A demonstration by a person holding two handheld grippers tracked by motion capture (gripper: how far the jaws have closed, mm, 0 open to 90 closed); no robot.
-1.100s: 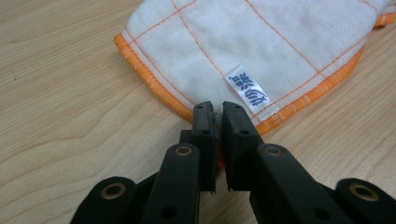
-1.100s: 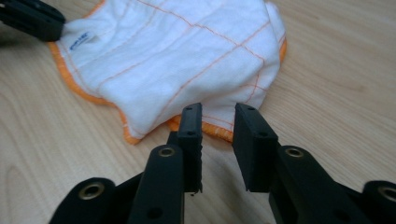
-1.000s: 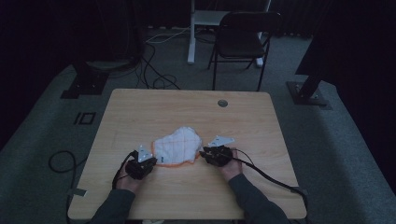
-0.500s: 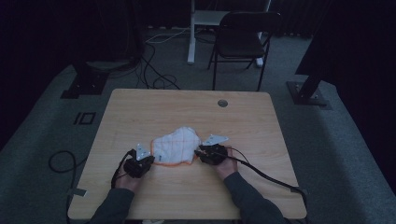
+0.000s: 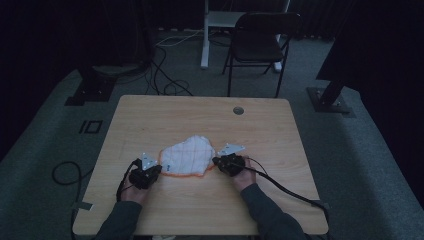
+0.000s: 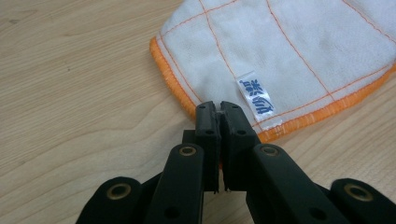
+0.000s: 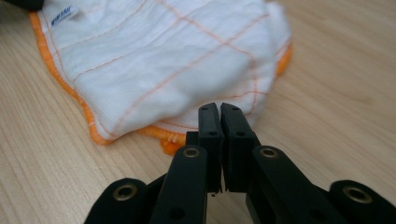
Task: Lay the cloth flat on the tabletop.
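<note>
A white cloth (image 5: 187,156) with an orange hem lies rumpled on the wooden counter (image 5: 150,115), near its front edge, between the two hands. The left claw (image 6: 220,106) is pressed together, pinching the cloth's orange hem beside a small printed label (image 6: 256,96). The right claw (image 7: 219,108) has just been closing and now pinches the hem at the cloth's opposite side.

The one piece of writing I can find sits on a small white label (image 6: 256,97) sewn onto my cloth (image 6: 299,51), just inside its orange hem. It carries blue characters printed along its length; they look Chinese, but I cannot make them out surely enough to give them. The same label (image 7: 61,12) appears in the right gripper view near the cloth's far edge, its blue print too blurred to read.
</note>
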